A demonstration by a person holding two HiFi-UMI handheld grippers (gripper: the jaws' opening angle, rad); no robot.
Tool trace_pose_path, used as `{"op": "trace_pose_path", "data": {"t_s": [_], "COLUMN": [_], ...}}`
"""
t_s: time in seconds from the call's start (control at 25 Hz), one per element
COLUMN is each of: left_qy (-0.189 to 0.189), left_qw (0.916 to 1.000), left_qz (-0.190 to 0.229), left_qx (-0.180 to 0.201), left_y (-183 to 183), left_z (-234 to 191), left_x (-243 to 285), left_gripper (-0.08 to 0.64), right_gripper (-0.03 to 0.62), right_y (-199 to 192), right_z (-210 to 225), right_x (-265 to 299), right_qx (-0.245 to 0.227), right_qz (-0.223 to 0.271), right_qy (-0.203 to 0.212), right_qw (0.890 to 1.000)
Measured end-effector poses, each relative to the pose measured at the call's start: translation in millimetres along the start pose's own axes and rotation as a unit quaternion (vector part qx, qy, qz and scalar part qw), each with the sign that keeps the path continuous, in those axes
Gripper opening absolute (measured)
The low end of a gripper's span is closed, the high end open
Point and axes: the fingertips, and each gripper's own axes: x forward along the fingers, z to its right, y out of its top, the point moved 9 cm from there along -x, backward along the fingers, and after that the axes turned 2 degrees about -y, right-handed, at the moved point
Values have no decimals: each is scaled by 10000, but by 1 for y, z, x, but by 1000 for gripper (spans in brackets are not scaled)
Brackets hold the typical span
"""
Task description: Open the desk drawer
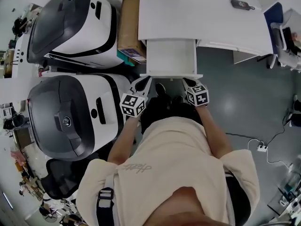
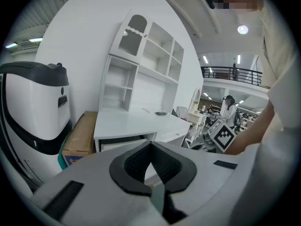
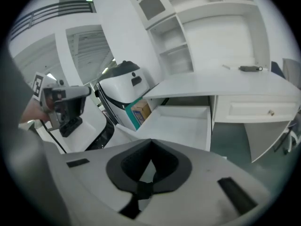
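The drawer (image 1: 170,58) is in the top middle of the head view, pulled far out of the desk (image 1: 207,18). The left gripper (image 1: 142,83) and right gripper (image 1: 187,82) sit just below its front. Both are closed and hold nothing. The job looks done. Next, I think they only need to move back.

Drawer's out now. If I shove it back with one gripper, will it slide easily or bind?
The drawer looks empty, so it is probably light and should slide easily. It is a rigid white box pulled far out of the desk, so pressing down on its front may make it sag. A push at one corner could skew it.
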Motion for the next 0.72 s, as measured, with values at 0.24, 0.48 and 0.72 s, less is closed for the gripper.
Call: {"op": "trace_pose_path", "data": {"t_s": [0.24,0.48,0.72], "left_qy": [-47,48,-143], "left_qw": [9992,9984,9963], "left_qz": [264,495,733], "left_qx": [287,284,433], "left_y": [39,63,90], "left_z": [22,32,37], "left_x": [2,-10,-21], "left_gripper": [0,0,0], "right_gripper": [-6,-6,-6], "right_y": [29,69,107], "right_z": [-2,-22,-32], "right_x": [-76,-135,-156], "right_qx": [-205,-717,-806], "right_qz": [905,1933,2493], "right_qy": [285,302,396], "right_qw": [9953,9780,9642]}}
